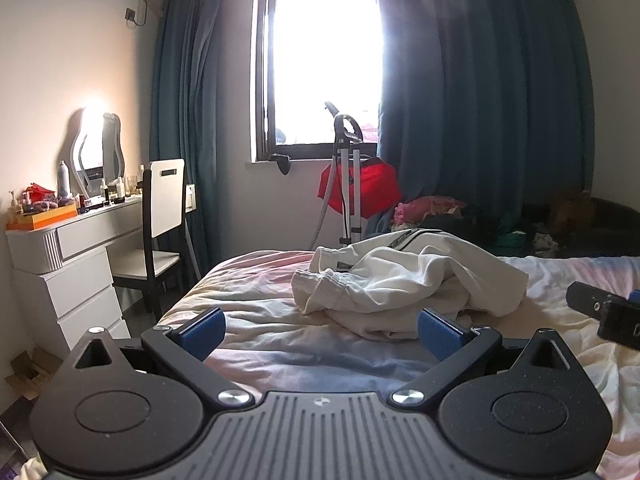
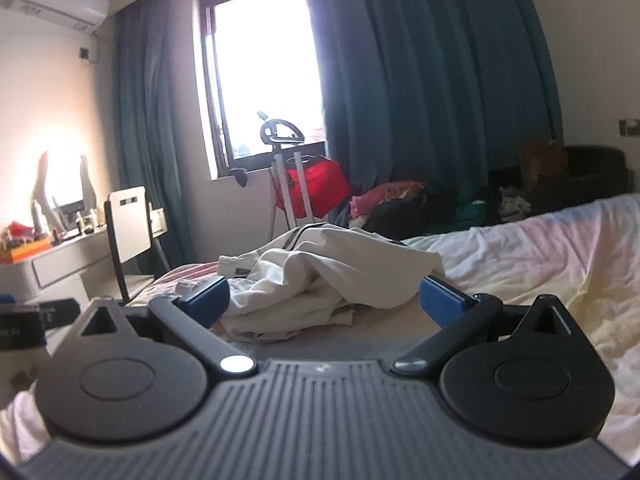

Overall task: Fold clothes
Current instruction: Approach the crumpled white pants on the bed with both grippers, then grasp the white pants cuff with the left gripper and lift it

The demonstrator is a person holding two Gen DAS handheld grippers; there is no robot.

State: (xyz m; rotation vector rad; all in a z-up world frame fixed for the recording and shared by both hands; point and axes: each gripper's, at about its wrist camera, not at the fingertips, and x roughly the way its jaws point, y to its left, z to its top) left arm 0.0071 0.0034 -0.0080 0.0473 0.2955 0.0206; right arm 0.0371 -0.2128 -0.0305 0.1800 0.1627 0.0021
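1. On the bed point(image 1: 256, 280), near its far edge, a cream-white garment point(image 1: 404, 280) lay in a crumpled heap, with a ribbed hem or waistband turned toward the left and a dark stripe near the top; what kind of garment it was I could not tell.
2. The left gripper point(image 1: 320, 330) hovered low over the sheet, just before the heap; its blue pads point(image 1: 202, 330) stood wide apart and held nothing.
3. The right gripper point(image 2: 324, 300) was also wide, empty, and pointed at the same garment point(image 2: 320, 276) from the right side; part of it showed at the edge of the left view point(image 1: 608, 312).
4. The cloth looked soft, light and rather thick, so I judged that it would sag and drag on the wrinkled sheet and not keep any shape when lifted.
5. A good hold would probably be the ribbed edge, one gripper at each end, because a thick seam slips less between the pads than a single loose layer.
6. Nothing was folded yet; the heap first needed spreading flat.
7. Behind the bed stood a garment steamer point(image 1: 348, 176), blue curtains point(image 1: 480, 100) and a white dressing table point(image 1: 68, 248).
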